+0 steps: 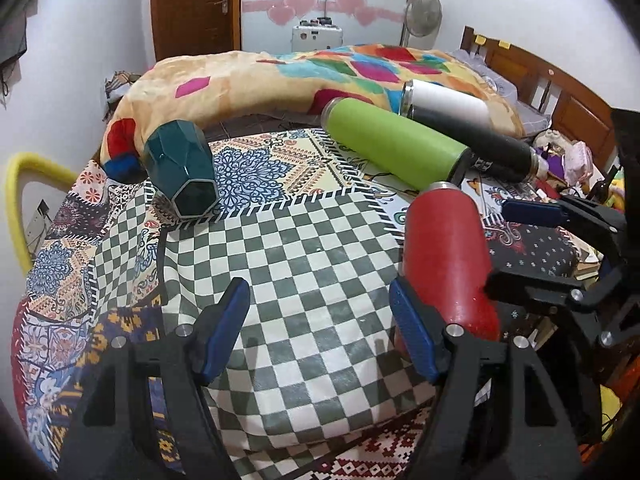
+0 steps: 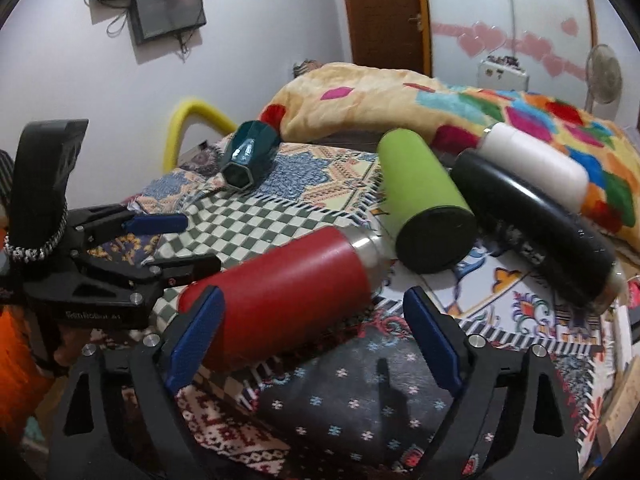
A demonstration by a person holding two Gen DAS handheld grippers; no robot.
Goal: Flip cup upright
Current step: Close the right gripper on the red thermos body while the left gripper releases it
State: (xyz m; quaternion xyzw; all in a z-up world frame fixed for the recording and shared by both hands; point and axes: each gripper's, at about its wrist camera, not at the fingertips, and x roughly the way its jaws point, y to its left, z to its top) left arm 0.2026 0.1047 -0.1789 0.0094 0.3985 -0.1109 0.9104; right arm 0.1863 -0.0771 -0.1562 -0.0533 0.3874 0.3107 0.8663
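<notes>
While every cup lay on its side, step in hand: the approach. By my reading you were lining up on the red cup (image 1: 444,248), with no grip taken and nothing stood up.
Teal cup (image 1: 184,168): it lay at the far left of the table (image 1: 300,240), open mouth toward your left camera, well apart from both claws.
Left claw (image 1: 318,296): you held it wide open and empty over the checked cloth. Its right finger sat just beside the red cup's near end, and I could not tell whether it touched.
Red cup's place: it lay flat at the near right of the table, its steel neck pointing away toward the green cup (image 1: 396,144).
Right claw (image 2: 314,300): you held it wide open too, gripping nothing. From its own camera the red cup's base end lay partly between the fingers, hard by the left pad, with a broad gap to the right pad. Contact at the left pad could not be judged.
Far right: the black cup (image 1: 472,136) and white cup (image 1: 444,100) lay side by side against the blanket (image 1: 260,76), clear of your claws.
Next move, as I judged it: you needed to centre one claw across the red body, close firmly on it, then swing the neck end upward so the base met the table.
Caution: the smooth round body looked likely to roll on the soft cloth, and its neck lay near the green cup.
</notes>
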